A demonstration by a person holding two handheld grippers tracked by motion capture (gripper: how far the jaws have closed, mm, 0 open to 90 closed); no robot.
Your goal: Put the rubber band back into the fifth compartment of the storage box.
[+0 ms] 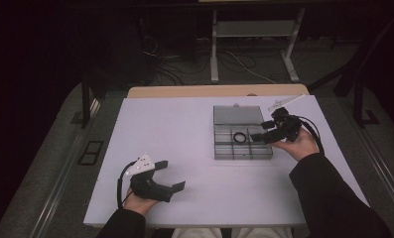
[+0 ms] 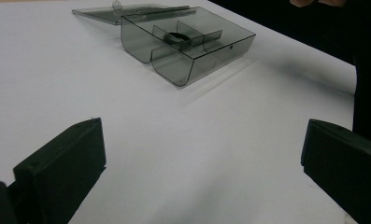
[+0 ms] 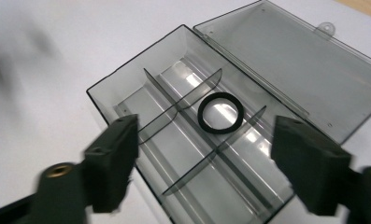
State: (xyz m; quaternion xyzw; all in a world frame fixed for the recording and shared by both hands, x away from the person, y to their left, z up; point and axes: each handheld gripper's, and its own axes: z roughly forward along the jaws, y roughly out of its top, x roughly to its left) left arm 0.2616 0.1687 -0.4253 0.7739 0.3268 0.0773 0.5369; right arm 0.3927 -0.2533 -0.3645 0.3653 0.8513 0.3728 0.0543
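Observation:
A clear grey compartment box (image 1: 224, 148) lies on the white table, right of centre, its lid (image 1: 237, 115) folded open at the far side. A black ring (image 1: 239, 137) rests in a middle compartment. My right gripper (image 1: 262, 131) hovers at the box's right edge, open and holding nothing. In the right gripper view the gripper (image 3: 211, 163) spans the box (image 3: 131, 60), with the ring (image 3: 220, 113) just beyond it and the lid (image 3: 290, 60) behind. My left gripper (image 1: 170, 175) stands open near the front left, and in its own view the gripper (image 2: 204, 163) faces the distant box (image 2: 192, 70) over bare table.
A thin white strip (image 1: 284, 102) lies at the table's far right corner. A wooden board edge (image 1: 217, 91) runs behind the white top. Table legs and cables (image 1: 184, 64) sit on the floor beyond. A dark sleeve (image 1: 328, 193) crosses the front right.

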